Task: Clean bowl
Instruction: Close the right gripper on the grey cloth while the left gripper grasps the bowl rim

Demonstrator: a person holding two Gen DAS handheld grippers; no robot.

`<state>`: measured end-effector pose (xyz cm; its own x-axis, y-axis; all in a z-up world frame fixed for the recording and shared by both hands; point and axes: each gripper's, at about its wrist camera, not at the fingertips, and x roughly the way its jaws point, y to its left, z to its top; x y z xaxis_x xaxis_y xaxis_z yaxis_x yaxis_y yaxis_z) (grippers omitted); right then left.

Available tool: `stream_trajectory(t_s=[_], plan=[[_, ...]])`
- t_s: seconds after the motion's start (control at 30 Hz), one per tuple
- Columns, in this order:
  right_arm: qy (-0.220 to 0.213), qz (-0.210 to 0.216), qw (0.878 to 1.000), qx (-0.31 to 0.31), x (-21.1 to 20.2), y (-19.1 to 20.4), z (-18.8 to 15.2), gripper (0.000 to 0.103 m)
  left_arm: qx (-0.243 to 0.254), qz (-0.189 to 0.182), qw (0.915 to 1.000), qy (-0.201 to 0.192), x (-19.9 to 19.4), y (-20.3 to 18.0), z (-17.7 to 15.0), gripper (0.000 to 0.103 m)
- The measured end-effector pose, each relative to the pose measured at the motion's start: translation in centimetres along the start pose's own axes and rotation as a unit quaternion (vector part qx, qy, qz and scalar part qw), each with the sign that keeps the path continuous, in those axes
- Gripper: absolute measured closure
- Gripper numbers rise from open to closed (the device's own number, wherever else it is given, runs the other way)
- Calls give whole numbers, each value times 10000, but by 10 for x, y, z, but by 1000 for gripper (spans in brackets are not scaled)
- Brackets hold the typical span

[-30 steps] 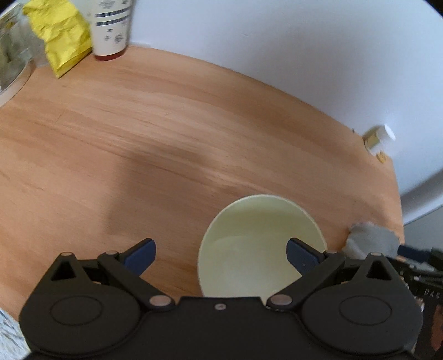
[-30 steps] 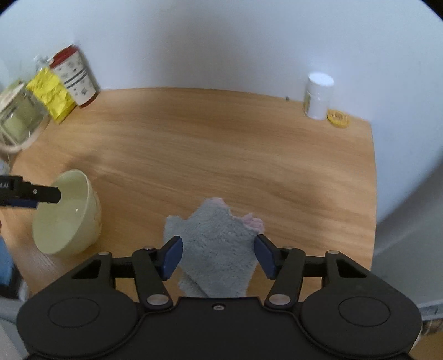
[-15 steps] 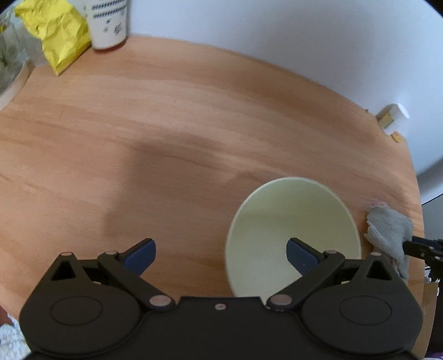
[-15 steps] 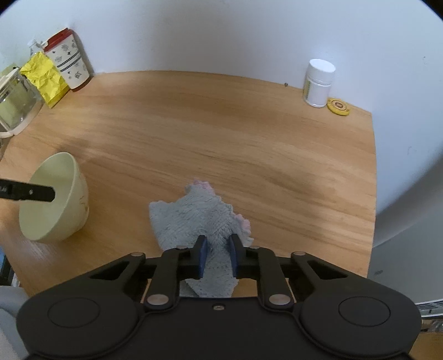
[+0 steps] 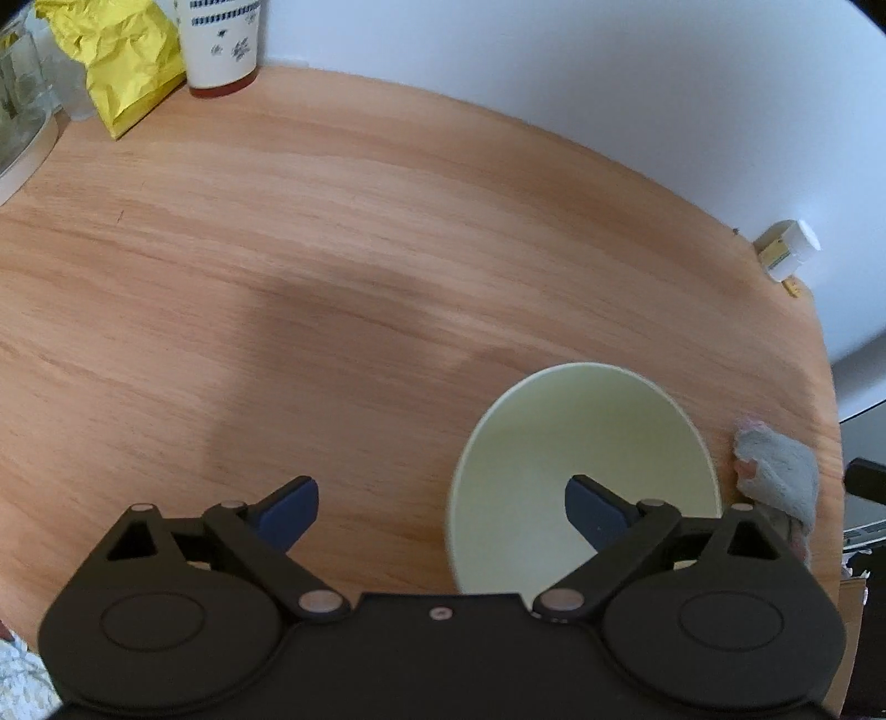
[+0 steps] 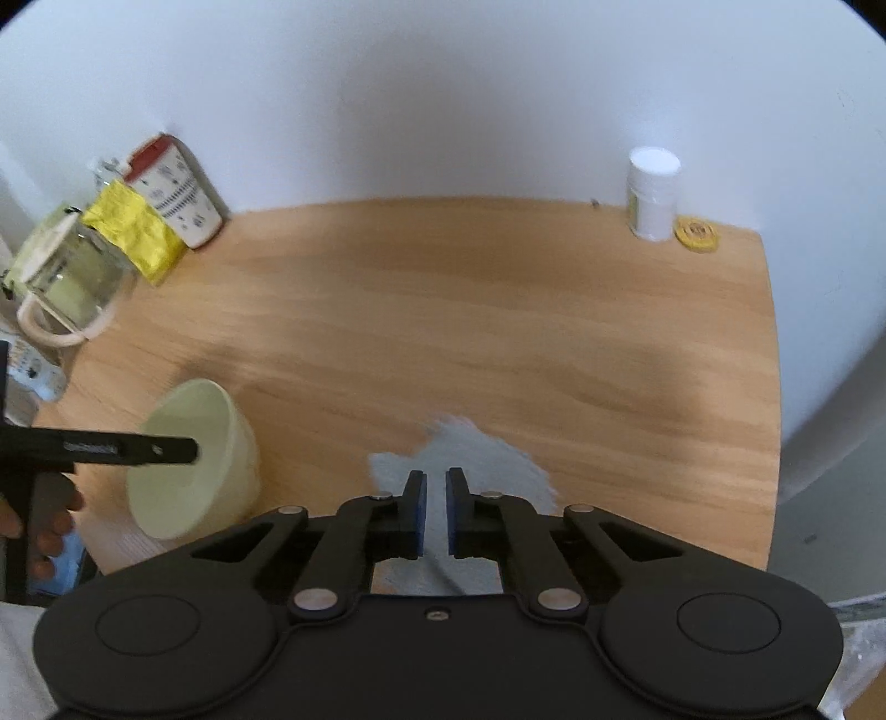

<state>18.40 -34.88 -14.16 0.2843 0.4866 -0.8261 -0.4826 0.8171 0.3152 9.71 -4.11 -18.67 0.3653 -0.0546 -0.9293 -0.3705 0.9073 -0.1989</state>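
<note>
So there's just one pale green bowl (image 5: 581, 476) on the wooden tabletop (image 5: 332, 249), sitting near the front edge, with one grey cloth (image 6: 476, 448) just to its right. The left gripper (image 5: 443, 507) is spread wide and closing, one finger over the bowl's inside and the other outside its rim, not touching yet. The right gripper (image 6: 436, 512) is pinching the cloth; far side has one yellow bag (image 5: 124, 61), one patterned cup (image 5: 221, 44), one white jar (image 6: 653, 194).
</note>
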Motion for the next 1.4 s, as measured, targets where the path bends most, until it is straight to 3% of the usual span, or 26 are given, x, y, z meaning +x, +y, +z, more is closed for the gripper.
stream_trajectory(t_s=[0.13,0.2,0.27,0.43,0.63,0.7,0.93,1.13,1.23,1.4], plan=[[-82,-264,9991,-309,-2,4,3,86,66,-42,9999,66,3,-1,-1,22],[62,-366,9987,-349,2,1,3,62,94,-37,9999,100,4,-2,-1,24],[161,-485,9982,-327,9,-3,2,53,98,-17,9999,124,6,-2,-2,26],[466,-594,9966,-318,27,-9,-1,53,185,162,9995,188,9,-3,-4,28],[660,-553,9957,-336,43,-5,-5,47,133,75,9998,127,10,-3,-5,28],[701,-579,9952,-358,47,-3,-5,33,129,153,9997,136,11,-3,-5,28],[819,-576,9934,-555,56,8,-12,33,128,113,9996,204,12,-2,-5,28],[832,-455,9943,-480,59,8,-16,43,284,107,9992,241,13,-4,-7,28],[891,-395,9939,-522,60,9,-19,53,292,88,9993,215,12,-2,-8,29],[925,-342,9940,-469,58,12,-21,54,317,-55,9993,201,9,-1,-7,49]])
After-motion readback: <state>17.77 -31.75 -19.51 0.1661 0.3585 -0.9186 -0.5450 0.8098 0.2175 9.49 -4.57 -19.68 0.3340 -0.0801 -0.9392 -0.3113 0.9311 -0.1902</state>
